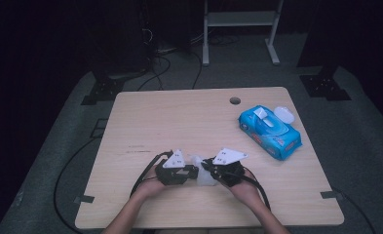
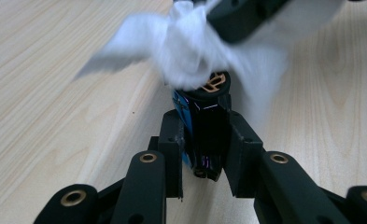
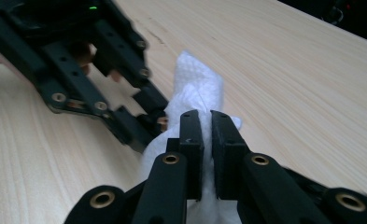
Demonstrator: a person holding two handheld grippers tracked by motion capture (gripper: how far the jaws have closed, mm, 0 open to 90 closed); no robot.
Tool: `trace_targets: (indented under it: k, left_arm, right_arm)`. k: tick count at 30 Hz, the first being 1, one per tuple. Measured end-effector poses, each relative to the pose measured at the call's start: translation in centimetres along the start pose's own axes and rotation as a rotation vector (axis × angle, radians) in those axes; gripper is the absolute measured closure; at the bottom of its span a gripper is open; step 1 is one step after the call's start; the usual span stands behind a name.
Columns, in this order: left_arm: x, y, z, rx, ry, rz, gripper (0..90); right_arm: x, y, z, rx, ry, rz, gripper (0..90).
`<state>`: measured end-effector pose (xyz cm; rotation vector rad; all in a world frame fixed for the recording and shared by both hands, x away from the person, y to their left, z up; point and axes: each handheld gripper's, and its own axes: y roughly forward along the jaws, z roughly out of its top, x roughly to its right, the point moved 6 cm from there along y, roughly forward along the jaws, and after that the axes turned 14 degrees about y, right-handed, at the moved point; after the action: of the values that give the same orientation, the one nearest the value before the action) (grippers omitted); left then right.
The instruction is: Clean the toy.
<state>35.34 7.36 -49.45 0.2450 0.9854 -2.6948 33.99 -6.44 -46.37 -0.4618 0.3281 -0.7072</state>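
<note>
Black fingers (image 2: 174, 140) of the left gripper (image 2: 204, 140) are closed tight on a small dark cylinder (image 2: 204, 126) with a gold end, maybe a battery. Opposite, the right gripper (image 3: 206, 140) pinches a white wipe (image 3: 197, 91) between almost shut fingers and presses it on the gold end. Both meet near the front edge of the desk (image 1: 179, 117), around its middle; the blue wipe pack (image 1: 269, 131) lies near the right edge. Wiping seems in progress; next, I think, the cylinder must be turned to clean another side.
</note>
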Motion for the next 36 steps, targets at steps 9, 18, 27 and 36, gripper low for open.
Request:
trace_targets:
  k: [9,18,27,36]
  left_arm:
    - [0.1,0.1,0.0,-0.005,0.0,0.008,71.2]
    - [0.0,0.0,-0.1,-0.003,-0.001,0.004,71.4]
    - [0.0,-0.1,-0.1,-0.009,0.0,0.006,71.4]
    - [-0.1,0.0,0.2,-0.002,-0.011,0.009,70.5]
  right_arm:
    - [4.9,-2.2,-0.7,0.017,0.11,-0.099,83.5]
    - [5.8,-2.6,-0.8,0.011,0.113,-0.133,83.4]
    - [6.9,-3.3,-1.1,0.015,0.147,-0.155,83.4]
    - [7.1,-3.3,-1.2,0.018,0.165,-0.143,83.4]
